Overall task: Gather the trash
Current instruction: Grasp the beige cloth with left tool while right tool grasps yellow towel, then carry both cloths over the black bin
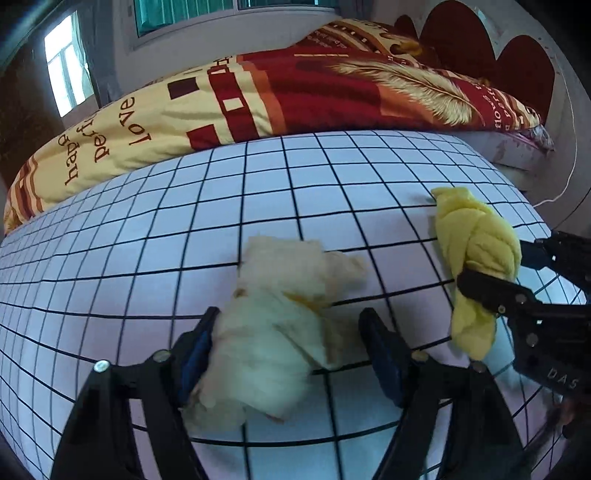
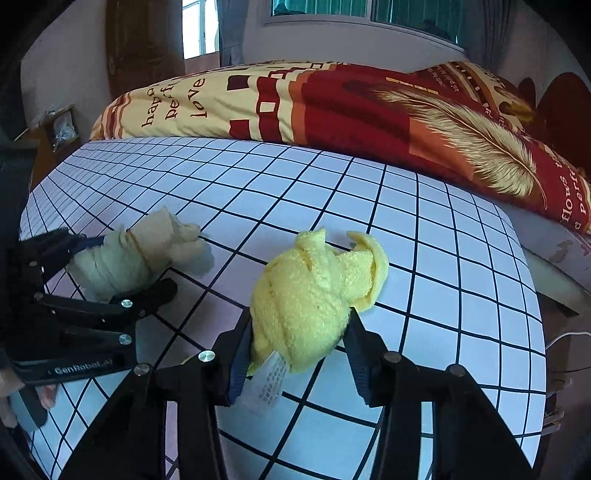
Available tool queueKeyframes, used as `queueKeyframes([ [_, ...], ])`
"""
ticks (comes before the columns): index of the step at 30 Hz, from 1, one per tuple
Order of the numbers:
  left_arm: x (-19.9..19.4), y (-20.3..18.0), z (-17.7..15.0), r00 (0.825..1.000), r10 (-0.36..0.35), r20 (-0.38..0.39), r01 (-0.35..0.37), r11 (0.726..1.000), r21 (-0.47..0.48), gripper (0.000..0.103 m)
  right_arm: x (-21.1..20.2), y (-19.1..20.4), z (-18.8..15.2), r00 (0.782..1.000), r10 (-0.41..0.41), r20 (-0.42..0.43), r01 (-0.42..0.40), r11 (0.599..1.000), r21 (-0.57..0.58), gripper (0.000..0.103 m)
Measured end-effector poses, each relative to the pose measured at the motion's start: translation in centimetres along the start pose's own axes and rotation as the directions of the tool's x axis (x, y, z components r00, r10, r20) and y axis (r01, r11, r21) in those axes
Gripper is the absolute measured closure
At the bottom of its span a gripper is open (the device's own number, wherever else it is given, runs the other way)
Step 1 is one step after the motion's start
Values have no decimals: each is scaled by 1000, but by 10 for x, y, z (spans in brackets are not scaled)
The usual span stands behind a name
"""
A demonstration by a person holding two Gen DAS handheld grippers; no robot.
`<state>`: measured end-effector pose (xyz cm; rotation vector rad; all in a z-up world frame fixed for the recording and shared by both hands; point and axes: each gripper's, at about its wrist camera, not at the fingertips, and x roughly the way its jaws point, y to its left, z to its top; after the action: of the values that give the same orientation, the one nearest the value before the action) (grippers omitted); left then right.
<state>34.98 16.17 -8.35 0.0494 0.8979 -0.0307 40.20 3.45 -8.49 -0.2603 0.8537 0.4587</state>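
A crumpled cream cloth (image 1: 280,317) lies on the white grid-patterned bed sheet (image 1: 258,192). My left gripper (image 1: 291,325) straddles it, jaws apart; the left finger touches it and the right finger stands off. It shows at the left of the right wrist view (image 2: 125,254). A bunched yellow towel (image 2: 314,295) with a white care label sits between the fingers of my right gripper (image 2: 299,325), which press it on both sides. In the left wrist view the yellow towel (image 1: 476,251) and right gripper (image 1: 495,273) are at the right.
A red and yellow quilt (image 1: 295,96) with a feather print lies folded along the far side of the bed. A red headboard (image 1: 498,48) is at the far right. Windows (image 2: 362,11) and a wooden door (image 2: 144,40) stand behind. A white cable (image 2: 565,338) hangs off the right edge.
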Motion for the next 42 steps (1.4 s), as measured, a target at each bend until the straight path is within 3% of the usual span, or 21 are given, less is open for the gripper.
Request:
queueKeyframes([
  [2,0,-1,0,1000,-29,3,30,999,-19,62,2,-1,1,1000,4,-7,-4,1000,3,54],
  [3,0,0,1,999,-34,6,34,999,-27,63,2,-1,1,1000,8,-11,-8,1000,0,59],
  [8,-2,4,0,999,-32,24,33,998,-58,72,0,-3,-1,999,30,-13,-30,999,17,64],
  [27,-38,23,-30,997,23,73,-16,996,-93,74,-43,17,-12,998,42,47,-41,999,-27,65],
  [42,-111,-12,-53,987,-21,161,33,997,-73,74,-122,15,-48,990,41,132,-36,999,-37,65],
])
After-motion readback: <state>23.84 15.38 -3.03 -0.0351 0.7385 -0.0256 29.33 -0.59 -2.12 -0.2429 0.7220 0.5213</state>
